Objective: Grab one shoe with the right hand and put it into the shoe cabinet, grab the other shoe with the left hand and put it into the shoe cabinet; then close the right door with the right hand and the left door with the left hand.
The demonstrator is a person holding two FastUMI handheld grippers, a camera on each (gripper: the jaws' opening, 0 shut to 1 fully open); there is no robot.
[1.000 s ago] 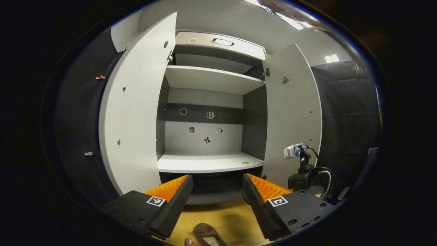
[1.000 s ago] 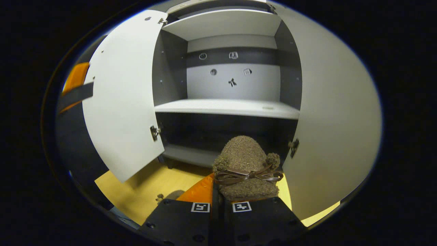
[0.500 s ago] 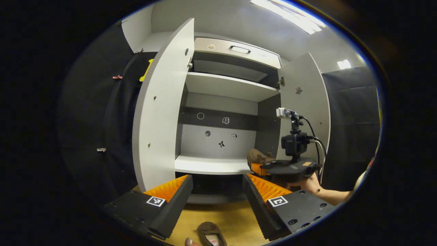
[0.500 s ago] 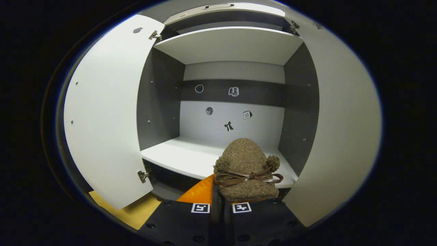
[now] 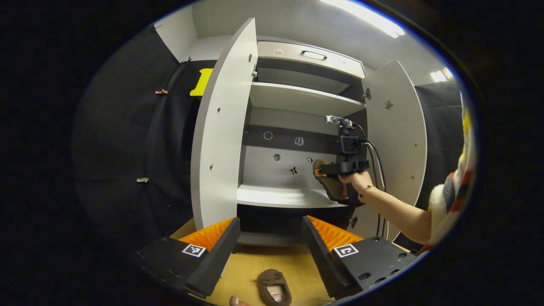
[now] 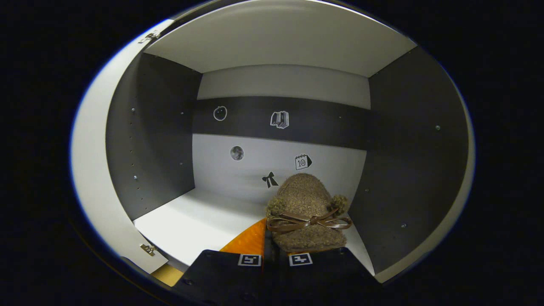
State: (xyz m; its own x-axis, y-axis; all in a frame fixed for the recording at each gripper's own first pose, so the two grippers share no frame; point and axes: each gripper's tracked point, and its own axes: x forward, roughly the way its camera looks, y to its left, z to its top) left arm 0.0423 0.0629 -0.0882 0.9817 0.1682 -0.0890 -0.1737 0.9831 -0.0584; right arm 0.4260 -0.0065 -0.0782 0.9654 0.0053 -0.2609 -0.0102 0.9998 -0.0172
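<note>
The shoe (image 6: 307, 212), pinched in the right gripper (image 6: 272, 250), has been carried from outside into the cabinet (image 6: 382, 140), above the shelf's right edge; release is judged next. The left gripper (image 5: 270, 238) is held spread above the floor shoe (image 5: 274, 287).

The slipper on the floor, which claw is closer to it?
Left. The left claw hangs open just above the slipper on the floor. The right claw is far off at the cabinet's white shelf, gripping the other slipper.
</note>
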